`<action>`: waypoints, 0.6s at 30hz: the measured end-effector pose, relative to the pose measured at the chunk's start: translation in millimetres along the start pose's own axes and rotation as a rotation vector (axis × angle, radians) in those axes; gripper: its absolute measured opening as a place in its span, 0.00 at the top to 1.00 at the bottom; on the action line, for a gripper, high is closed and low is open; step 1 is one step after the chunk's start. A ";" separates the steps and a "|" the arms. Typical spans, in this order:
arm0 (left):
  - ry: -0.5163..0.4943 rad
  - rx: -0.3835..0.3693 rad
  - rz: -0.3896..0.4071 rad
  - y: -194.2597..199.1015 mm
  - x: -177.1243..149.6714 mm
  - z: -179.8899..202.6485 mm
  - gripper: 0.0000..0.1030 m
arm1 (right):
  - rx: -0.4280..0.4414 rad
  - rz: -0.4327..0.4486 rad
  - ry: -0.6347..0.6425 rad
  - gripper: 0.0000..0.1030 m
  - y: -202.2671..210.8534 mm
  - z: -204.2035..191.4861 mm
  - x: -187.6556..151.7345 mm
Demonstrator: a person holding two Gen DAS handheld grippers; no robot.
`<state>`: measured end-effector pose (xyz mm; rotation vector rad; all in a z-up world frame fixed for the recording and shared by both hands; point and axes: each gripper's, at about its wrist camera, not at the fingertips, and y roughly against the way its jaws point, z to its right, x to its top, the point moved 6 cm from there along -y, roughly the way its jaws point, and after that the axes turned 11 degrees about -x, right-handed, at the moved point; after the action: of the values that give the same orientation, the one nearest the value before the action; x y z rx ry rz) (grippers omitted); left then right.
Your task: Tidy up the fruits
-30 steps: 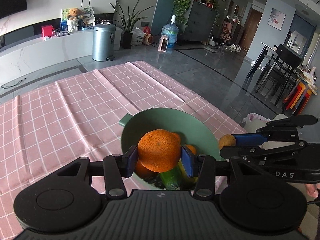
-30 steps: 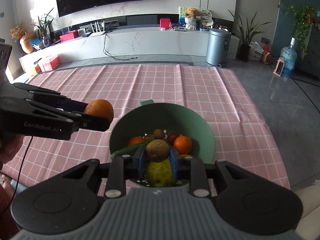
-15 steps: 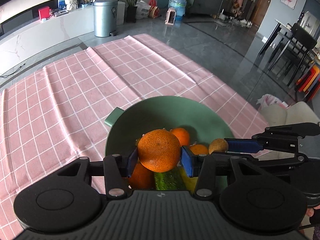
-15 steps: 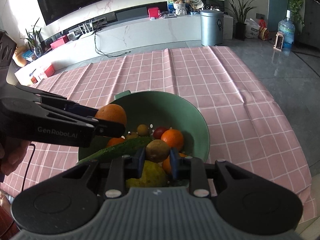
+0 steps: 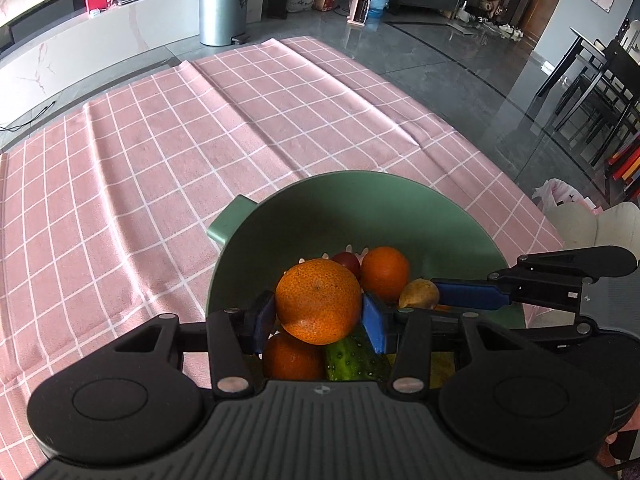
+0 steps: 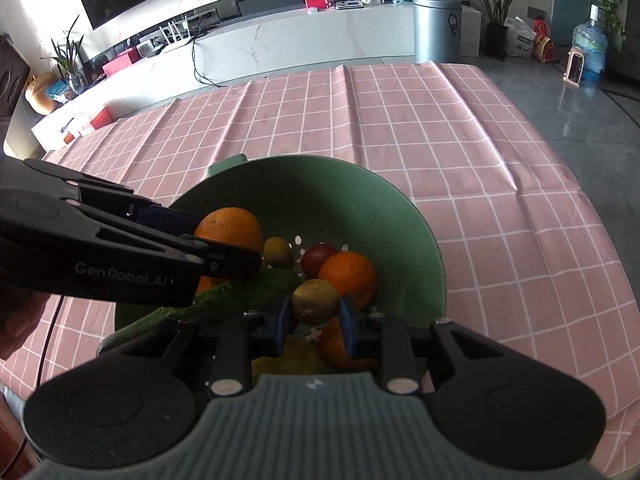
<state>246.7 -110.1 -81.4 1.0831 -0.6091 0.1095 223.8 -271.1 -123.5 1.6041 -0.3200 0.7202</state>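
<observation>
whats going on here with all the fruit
A person holds a gripper in each hand over a green colander on a pink checked tablecloth. The left gripper is shut on an orange; the right gripper is shut on a small brownish fruit. More oranges, a cucumber and a small red fruit lie in the colander.

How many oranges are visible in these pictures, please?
3. One orange is held in the left tongs above the green bowl. A second lies in the bowl at the back, and a third sits below the held one. More may be hidden.
</observation>
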 end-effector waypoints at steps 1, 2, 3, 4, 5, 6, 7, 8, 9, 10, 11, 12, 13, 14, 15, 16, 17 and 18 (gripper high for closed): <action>0.001 0.000 0.000 -0.8 0.1 -0.3 0.49 | -0.001 -0.003 0.000 0.78 -1.3 0.3 -0.8; 0.002 0.001 -0.001 -1.2 0.2 -0.4 0.49 | -0.004 -0.003 0.001 0.78 -1.7 0.5 -1.7; 0.003 0.003 -0.001 -1.7 0.4 -0.6 0.49 | -0.010 -0.001 0.008 0.78 -2.0 0.2 -2.3; 0.002 0.006 0.000 -2.1 0.3 -0.7 0.49 | -0.015 -0.002 0.015 0.78 -2.2 -0.3 -2.8; 0.001 0.007 0.001 -2.3 0.1 -0.6 0.49 | -0.019 -0.001 0.020 0.78 -2.5 -0.5 -3.7; 0.000 0.008 0.003 -2.3 -0.3 -0.3 0.48 | -0.023 0.001 0.027 0.78 -2.7 -1.0 -4.3; 0.000 0.009 0.004 -2.3 -0.4 -0.5 0.48 | -0.027 0.001 0.035 0.78 -2.7 -1.9 -4.9; 0.002 0.009 0.004 -2.3 -0.4 -0.6 0.48 | -0.032 0.001 0.043 0.78 -2.9 -2.7 -5.6; 0.005 0.009 0.004 -2.1 -0.2 -0.9 0.48 | -0.035 0.001 0.050 0.78 -3.0 -3.5 -6.1; 0.009 0.009 0.004 -1.9 0.0 -1.4 0.48 | -0.036 0.000 0.054 0.77 -2.8 -4.1 -6.2; 0.012 0.010 0.004 -1.4 0.1 -1.8 0.48 | -0.035 0.000 0.055 0.77 -2.2 -4.6 -6.4; 0.013 0.015 0.007 -0.2 0.2 -2.0 0.46 | -0.035 0.002 0.056 0.77 -1.0 -5.2 -6.3; 0.012 0.020 0.013 1.7 0.3 -2.2 0.43 | -0.035 0.002 0.057 0.75 0.3 -5.9 -6.2; 0.011 0.021 0.021 4.2 0.3 -1.9 0.42 | -0.039 0.004 0.058 0.66 2.1 -6.3 -6.1; 0.012 0.021 0.030 8.0 0.5 -1.0 0.40 | -0.049 0.012 0.060 0.60 5.2 -6.8 -5.4; 0.012 0.022 0.039 12.1 0.7 0.4 0.36 | -0.055 0.019 0.066 0.59 8.0 -7.3 -4.7; 0.008 0.022 0.047 16.3 1.2 1.9 0.35 | -0.058 0.023 0.072 0.58 11.2 -8.3 -4.1; 0.004 0.023 0.057 21.4 1.9 3.9 0.35 | -0.064 0.030 0.078 0.55 15.6 -9.2 -3.1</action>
<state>238.7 -103.5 -62.2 1.0880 -0.6369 0.1680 209.8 -265.6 -112.9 1.5092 -0.3080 0.7865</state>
